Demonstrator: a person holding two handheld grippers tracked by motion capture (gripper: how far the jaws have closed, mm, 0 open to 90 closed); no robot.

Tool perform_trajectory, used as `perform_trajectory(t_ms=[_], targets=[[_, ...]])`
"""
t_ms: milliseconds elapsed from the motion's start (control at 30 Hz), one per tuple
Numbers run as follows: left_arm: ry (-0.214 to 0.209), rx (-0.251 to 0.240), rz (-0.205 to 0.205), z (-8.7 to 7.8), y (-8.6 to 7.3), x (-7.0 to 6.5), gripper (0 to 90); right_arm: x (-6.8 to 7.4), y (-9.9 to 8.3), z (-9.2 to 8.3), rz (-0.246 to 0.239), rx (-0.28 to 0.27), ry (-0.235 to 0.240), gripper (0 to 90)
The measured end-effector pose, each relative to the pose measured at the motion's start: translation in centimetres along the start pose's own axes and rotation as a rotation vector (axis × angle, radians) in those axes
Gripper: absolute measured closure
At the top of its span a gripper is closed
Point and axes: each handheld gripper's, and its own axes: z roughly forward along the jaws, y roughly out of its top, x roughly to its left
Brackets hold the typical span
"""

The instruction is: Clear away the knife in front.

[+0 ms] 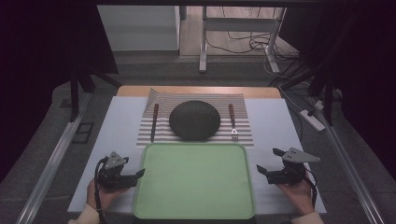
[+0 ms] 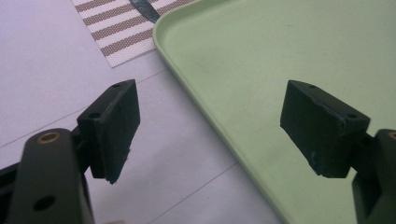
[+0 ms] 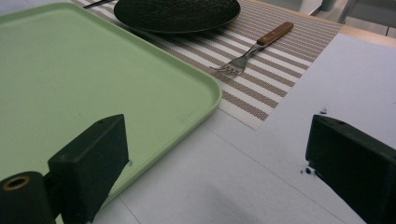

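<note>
Currently the green tray [image 1: 194, 179] and dark plate [image 1: 194, 120] lie bare; left gripper [image 1: 136, 173] and right gripper [image 1: 267, 161] gape.

table [image 1: 275, 126]: white top, wooden strip at far edge | tray [image 1: 194, 179]: green, bare, near edge, centred | mat [image 1: 240, 112]: striped, beyond tray, its near edge touching or slightly under tray rim | on mat: dark plate [image 1: 194, 120] centre, knife [image 1: 154, 122] left, fork [image 1: 232, 122] right
</note>
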Motion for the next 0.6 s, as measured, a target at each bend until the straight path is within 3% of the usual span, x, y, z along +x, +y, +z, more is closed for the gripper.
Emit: perform_trajectory(t_ms=[433,600], targets=[[0.003,-0.013,-0.01,-0.4,0.3,0.4,21.0,0.1,-0.1,0.3,-0.001,0.013,0.027,6.4],[-0.005,-0.032,-0.008,-0.2,1.9,0.7,20.9,0.1,-0.1,0.3,0.003,0.012,0.032,6.4]])
